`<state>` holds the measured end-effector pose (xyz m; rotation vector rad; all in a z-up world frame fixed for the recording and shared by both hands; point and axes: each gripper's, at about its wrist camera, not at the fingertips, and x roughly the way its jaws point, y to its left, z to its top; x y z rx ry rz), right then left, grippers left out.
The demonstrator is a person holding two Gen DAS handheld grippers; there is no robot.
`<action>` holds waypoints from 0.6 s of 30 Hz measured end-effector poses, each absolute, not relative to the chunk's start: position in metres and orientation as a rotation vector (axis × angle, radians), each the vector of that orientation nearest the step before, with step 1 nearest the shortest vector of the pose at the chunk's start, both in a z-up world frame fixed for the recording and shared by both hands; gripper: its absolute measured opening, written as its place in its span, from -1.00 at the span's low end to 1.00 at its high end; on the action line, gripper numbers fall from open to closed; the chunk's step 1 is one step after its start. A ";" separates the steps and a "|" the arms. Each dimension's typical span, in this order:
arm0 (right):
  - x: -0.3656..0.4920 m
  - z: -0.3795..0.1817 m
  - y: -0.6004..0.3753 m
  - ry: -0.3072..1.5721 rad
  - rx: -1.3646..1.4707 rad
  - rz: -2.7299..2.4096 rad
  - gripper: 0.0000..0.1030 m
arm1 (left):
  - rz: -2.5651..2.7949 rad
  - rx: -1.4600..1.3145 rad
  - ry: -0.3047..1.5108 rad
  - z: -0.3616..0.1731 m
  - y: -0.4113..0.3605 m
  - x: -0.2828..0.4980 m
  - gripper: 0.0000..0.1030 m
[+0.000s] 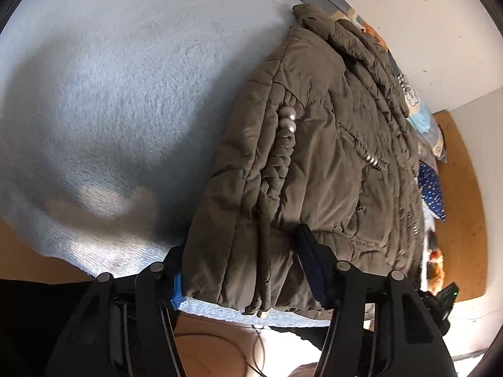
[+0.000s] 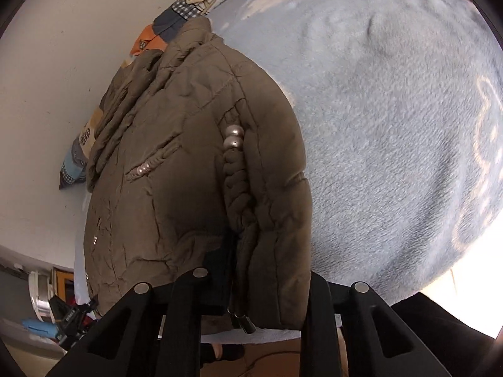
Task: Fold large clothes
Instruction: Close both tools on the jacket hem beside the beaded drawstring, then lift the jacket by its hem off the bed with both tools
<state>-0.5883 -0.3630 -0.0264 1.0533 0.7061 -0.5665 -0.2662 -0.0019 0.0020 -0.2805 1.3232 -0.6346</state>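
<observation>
An olive-brown padded jacket (image 1: pixel 317 157) lies folded lengthwise on a light blue fleece blanket (image 1: pixel 110 94), its hem toward me at the bed's near edge. A braided cord with silver beads (image 1: pixel 289 119) runs down it. My left gripper (image 1: pixel 242 270) has its jaws wide apart, one on each side of the folded hem, with jacket fabric between them. In the right wrist view the jacket (image 2: pixel 188 157) fills the left half on the blanket (image 2: pixel 393 125). My right gripper (image 2: pixel 267 282) also straddles the hem with fabric between its fingers.
A white wall (image 1: pixel 424 15) runs along the jacket's far side, with patterned bedding (image 2: pixel 188 3) bunched against it. Wooden floor (image 1: pixel 462 204) and cables (image 1: pixel 220 345) show beyond the bed's edge. Cluttered items (image 2: pixel 47 314) sit low by the wall.
</observation>
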 end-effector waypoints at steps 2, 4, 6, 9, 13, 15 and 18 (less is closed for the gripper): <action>-0.589 -0.028 -0.364 0.702 1.069 -0.571 -0.54 | -0.621 -0.267 1.313 0.001 -0.003 -0.267 0.15; -0.589 -0.029 -0.364 0.702 1.068 -0.578 -0.53 | -0.607 -0.253 1.300 0.002 -0.004 -0.268 0.16; -0.591 -0.029 -0.364 0.694 1.080 -0.580 -0.52 | -0.598 -0.248 1.289 0.002 -0.005 -0.269 0.16; -0.597 -0.033 -0.367 0.672 1.124 -0.573 -0.47 | -0.594 -0.259 1.285 0.001 -0.004 -0.270 0.17; -0.600 -0.033 -0.370 0.675 1.165 -0.564 -0.48 | -0.603 -0.230 1.301 0.002 -0.007 -0.267 0.22; -0.598 -0.031 -0.369 0.685 1.156 -0.566 -0.49 | -0.600 -0.224 1.304 0.002 -0.008 -0.267 0.22; -0.597 -0.024 -0.365 0.684 1.111 -0.564 -0.67 | -0.611 -0.185 1.279 0.007 -0.010 -0.270 0.06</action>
